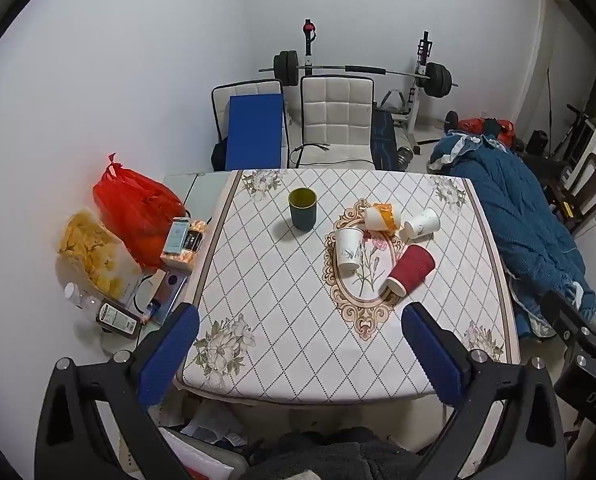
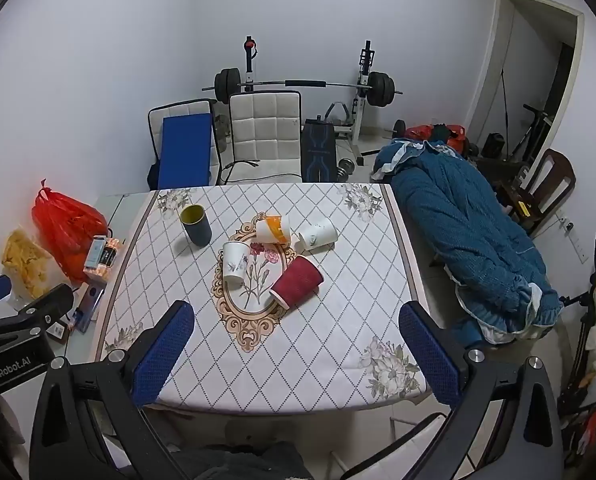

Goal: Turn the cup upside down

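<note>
On the patterned table (image 1: pixel 282 312) (image 2: pixel 338 320) a dark green cup (image 1: pixel 302 209) (image 2: pixel 196 225) stands upright at the far left. A white paper cup (image 1: pixel 348 249) (image 2: pixel 235 261) stands upright near the middle. An orange-and-white cup (image 1: pixel 382 218) (image 2: pixel 274 229), a white cup (image 1: pixel 422 223) (image 2: pixel 317 233) and a red ribbed cup (image 1: pixel 411 269) (image 2: pixel 297 282) lie on their sides. My left gripper (image 1: pixel 300 350) and right gripper (image 2: pixel 296 350) are both open and empty, held above the table's near edge, well short of the cups.
A red bag (image 1: pixel 138 212), a bag of chips (image 1: pixel 90 252), small boxes and bottles sit on a side surface left of the table. A blue quilted coat (image 2: pixel 470 240) lies to the right. White chairs (image 1: pixel 336 120) and a barbell rack stand behind.
</note>
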Demonstrator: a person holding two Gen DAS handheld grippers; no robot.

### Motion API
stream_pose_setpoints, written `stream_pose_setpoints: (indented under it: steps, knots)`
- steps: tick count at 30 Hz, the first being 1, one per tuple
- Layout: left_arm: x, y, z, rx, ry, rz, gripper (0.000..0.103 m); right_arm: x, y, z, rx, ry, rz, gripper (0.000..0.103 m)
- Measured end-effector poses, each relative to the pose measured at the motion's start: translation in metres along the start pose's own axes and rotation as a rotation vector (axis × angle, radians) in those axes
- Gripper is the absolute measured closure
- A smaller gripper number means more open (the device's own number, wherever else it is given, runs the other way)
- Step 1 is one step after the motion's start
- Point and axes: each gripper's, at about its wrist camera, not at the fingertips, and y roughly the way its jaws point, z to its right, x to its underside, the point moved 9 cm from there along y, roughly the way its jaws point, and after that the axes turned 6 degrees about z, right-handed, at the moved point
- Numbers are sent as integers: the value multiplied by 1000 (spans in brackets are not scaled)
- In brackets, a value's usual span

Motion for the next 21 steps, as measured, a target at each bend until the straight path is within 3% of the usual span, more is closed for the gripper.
stream_pose_setpoints:
  steps: [21]
  knots:
    - [-1, 0, -1, 2, -2, 4, 0, -2, -4, 0, -4, 3, 6, 0]
